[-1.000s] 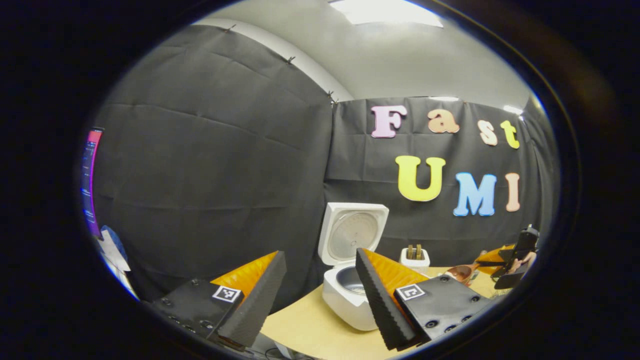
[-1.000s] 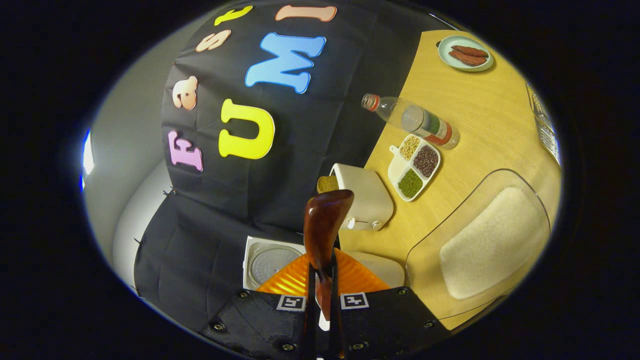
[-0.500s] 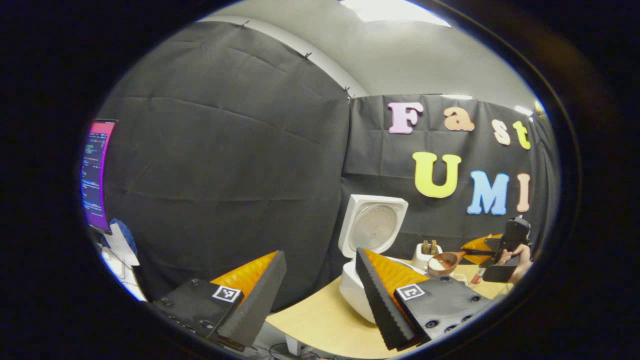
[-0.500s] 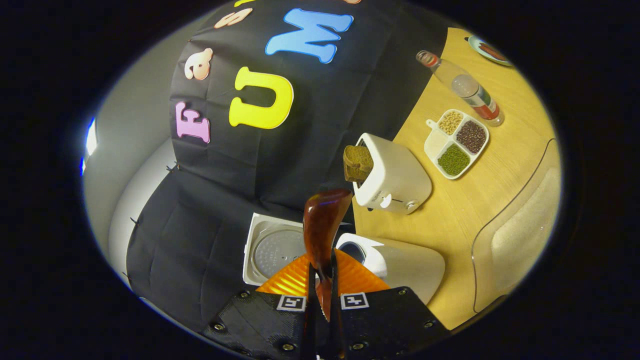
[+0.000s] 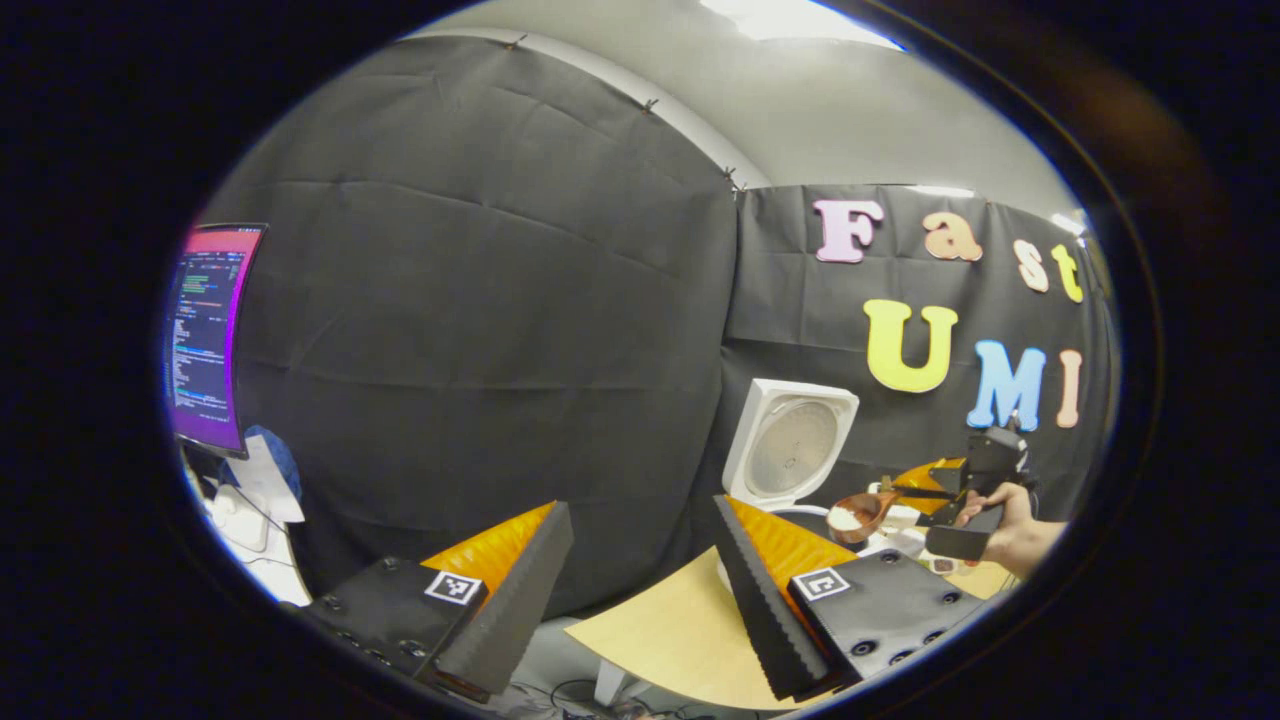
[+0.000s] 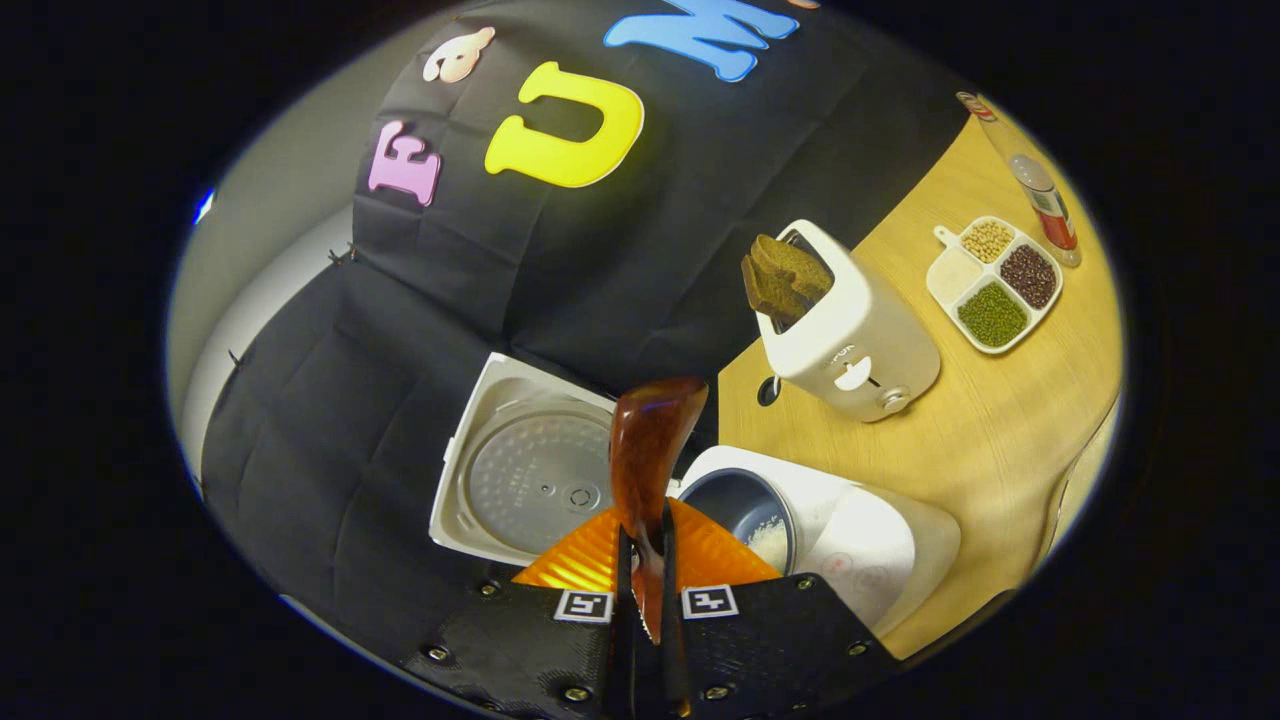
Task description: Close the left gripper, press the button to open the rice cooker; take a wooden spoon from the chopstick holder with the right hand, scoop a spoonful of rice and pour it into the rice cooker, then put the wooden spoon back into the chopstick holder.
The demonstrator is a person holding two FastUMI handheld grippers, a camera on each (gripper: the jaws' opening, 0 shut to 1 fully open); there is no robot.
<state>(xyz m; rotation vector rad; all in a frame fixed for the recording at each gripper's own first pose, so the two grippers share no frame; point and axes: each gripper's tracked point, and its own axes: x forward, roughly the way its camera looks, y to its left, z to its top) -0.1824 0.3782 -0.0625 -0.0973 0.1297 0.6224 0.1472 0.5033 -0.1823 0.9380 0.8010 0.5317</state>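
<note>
The rice cooker stands open, some rice inside. My right gripper pinches the wooden spoon, bowl pointing forward, apparently loaded; my left gripper is spread.

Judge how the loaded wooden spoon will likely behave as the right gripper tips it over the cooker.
The wooden spoon looks rigid, so it probably won't flex. Clamped thinly in the right gripper, it might twist. Its shallow bowl holds loose rice, which would likely slide out quickly into the rice cooker.
</note>
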